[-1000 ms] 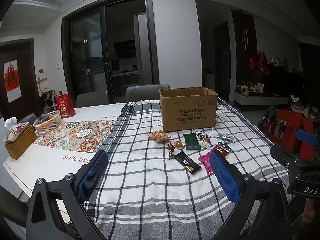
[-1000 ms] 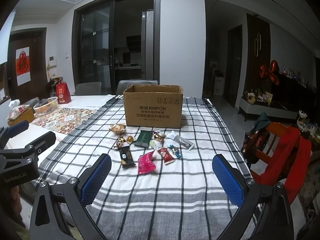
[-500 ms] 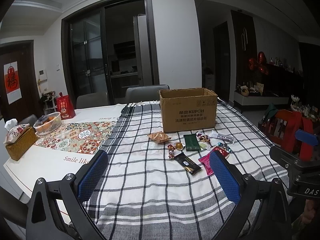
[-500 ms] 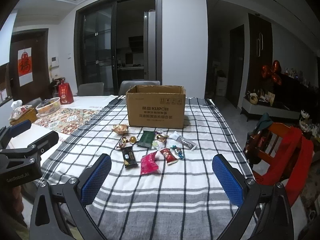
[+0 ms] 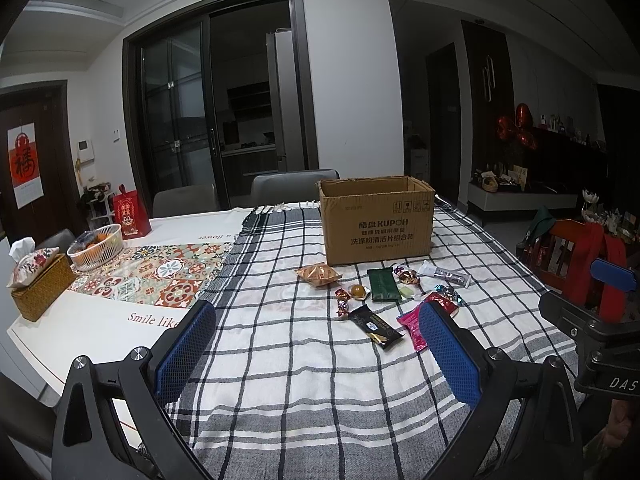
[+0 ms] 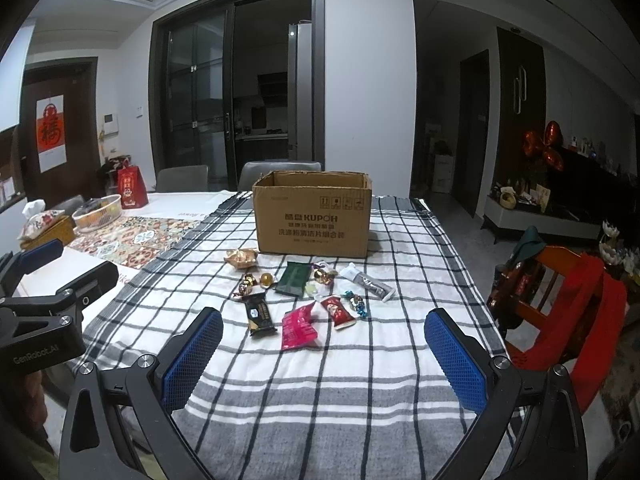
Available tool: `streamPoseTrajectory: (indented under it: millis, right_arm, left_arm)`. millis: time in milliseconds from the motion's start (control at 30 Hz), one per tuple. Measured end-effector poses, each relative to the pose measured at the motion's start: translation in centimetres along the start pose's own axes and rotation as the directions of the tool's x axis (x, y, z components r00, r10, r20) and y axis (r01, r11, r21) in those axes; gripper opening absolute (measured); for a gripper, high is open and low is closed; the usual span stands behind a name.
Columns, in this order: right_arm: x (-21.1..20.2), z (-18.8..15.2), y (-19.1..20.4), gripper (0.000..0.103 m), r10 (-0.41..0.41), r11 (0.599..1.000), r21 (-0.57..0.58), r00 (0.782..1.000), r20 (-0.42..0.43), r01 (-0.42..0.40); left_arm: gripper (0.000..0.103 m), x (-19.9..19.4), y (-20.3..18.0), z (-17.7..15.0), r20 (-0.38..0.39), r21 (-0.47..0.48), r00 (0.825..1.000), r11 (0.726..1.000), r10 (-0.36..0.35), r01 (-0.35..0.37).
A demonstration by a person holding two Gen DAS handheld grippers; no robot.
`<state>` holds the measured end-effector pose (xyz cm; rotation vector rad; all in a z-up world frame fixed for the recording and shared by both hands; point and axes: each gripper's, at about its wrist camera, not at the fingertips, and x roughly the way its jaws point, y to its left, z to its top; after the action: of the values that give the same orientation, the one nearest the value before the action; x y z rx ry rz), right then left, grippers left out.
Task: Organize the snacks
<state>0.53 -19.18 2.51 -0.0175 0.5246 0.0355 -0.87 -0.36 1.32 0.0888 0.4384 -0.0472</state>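
While both the left gripper (image 5: 316,346) and right gripper (image 6: 324,354) hover spread and empty, one cardboard box (image 6: 313,213) stands behind scattered snacks (image 6: 304,298).

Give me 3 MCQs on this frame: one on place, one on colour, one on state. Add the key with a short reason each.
1. Where do the loose snacks lie relative to the cardboard box?
A. Inside it
B. On the checked cloth in front of it, camera side
C. In the white basket

2. What colour is the flat packet lying closest to the box front?
A. Dark green
B. Yellow
C. Blue

3. What is the state of the two grippers?
A. Both shut on snacks
B. Left shut, right open
C. Both open, holding nothing

Key:
1 B: the wrappers are scattered on the cloth between the box and the cameras.
2 A: the packet reads dark green in both wrist views.
3 C: the left gripper and right gripper each show jaws spread wide with only cloth between the blue pads.
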Motion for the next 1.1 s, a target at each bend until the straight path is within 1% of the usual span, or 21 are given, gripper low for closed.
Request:
streamPoseTrajectory:
  millis: [333, 500, 933, 1000, 1100]
  right_arm:
    - [0.0, 0.0, 0.0, 0.102, 0.001, 1.000, 0.000, 1.000, -0.001, -0.001]
    - [0.4, -0.2, 0.0, 0.102, 0.008, 1.000, 0.001, 1.000, -0.010, -0.008]
    - [4.8, -1.0, 0.0, 0.102, 0.025, 1.000, -0.008, 0.997, -0.067, -0.025]
    - [5.5, -1.0, 0.1, 0.102, 0.030, 0.999, -0.015, 0.997, -0.073, -0.031]
    - [6.8, -0.8, 0.4, 0.102, 0.034, 0.999, -0.028, 0.996, -0.081, -0.036]
  left_arm:
    - [0.103, -0.1, 0.0, 0.2, -0.003, -0.002, 1.000, 1.000, -0.002, 0.002]
    - [0.103, 0.3, 0.0, 0.5, -0.018, -0.004, 1.000, 1.000, -0.009, 0.009]
    - [0.103, 5.1, 0.1, -0.4, -0.085, 0.007, 0.996, 0.999, -0.035, 0.036]
    - [0.103, 5.9, 0.1, -0.4, -0.089, 0.017, 0.996, 0.999, -0.029, 0.031]
    - [0.099, 6.8, 0.2, -0.4, -0.090, 0.027, 0.996, 0.999, -0.026, 0.029]
